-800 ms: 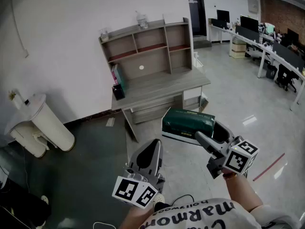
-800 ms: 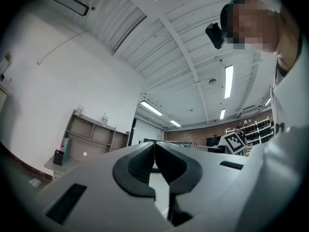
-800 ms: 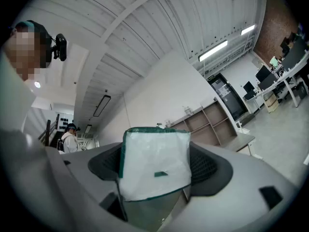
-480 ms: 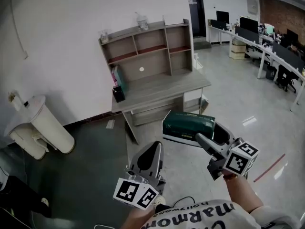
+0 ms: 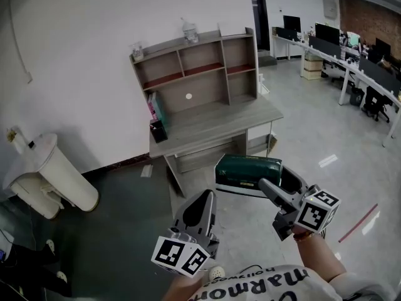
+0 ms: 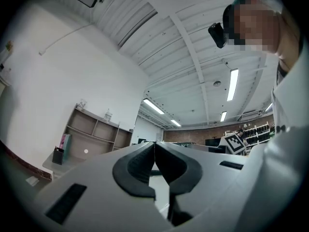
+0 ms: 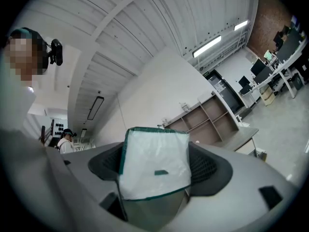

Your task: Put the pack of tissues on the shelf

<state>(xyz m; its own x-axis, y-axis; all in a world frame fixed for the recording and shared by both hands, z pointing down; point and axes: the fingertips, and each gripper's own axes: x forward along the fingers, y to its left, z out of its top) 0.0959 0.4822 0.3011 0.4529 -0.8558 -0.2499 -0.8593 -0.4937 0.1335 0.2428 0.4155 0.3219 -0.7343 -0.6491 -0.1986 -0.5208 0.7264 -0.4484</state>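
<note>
Tissue pack [image 5: 247, 169] apart from desk shelf [image 5: 203, 52] (bottle [image 5: 188, 29] on top)

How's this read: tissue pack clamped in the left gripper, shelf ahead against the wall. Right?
Wrong gripper. The pack is clamped in the right gripper, not the left; the right gripper view shows it between those jaws. The left gripper is shut with nothing in it, as the left gripper view shows. The shelf ahead against the wall is correct.
</note>
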